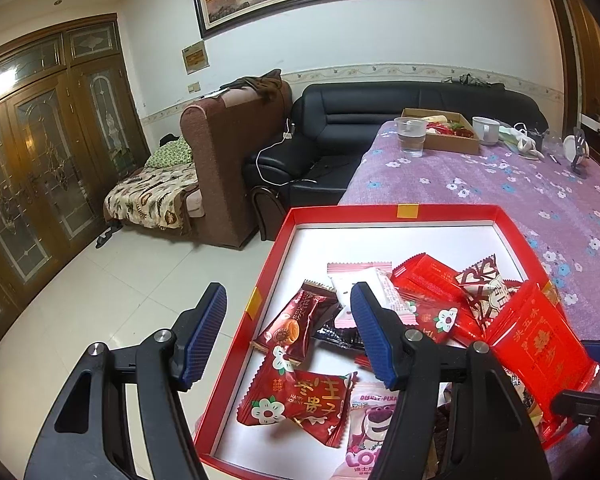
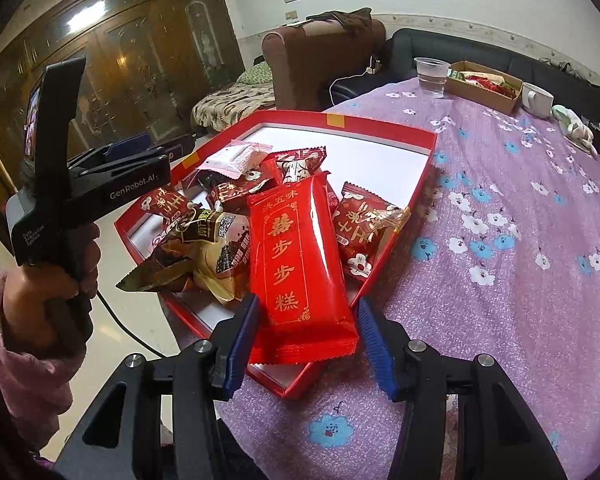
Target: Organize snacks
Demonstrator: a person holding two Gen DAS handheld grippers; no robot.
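A red tray (image 1: 380, 213) (image 2: 380, 124) with a white floor holds several wrapped snacks: dark red candy packets (image 1: 296, 400), a pink bear packet (image 1: 368, 428) and a brown-gold packet (image 2: 216, 248). My left gripper (image 1: 288, 336) is open and straddles the tray's left rim, one finger over the floor and one above the snacks, touching nothing. My right gripper (image 2: 306, 344) is shut on the near end of a long red packet (image 2: 300, 256) with gold characters. That packet stands tilted at the tray's right side (image 1: 540, 340) in the left wrist view.
The tray sits on a purple flowered tablecloth (image 2: 500, 240) and overhangs the table's left edge above a tiled floor (image 1: 120, 300). At the far end stand a plastic cup (image 1: 411, 136), a cardboard box (image 1: 448, 134) and a white mug (image 1: 486, 130). A hand (image 2: 48, 292) holds the left gripper.
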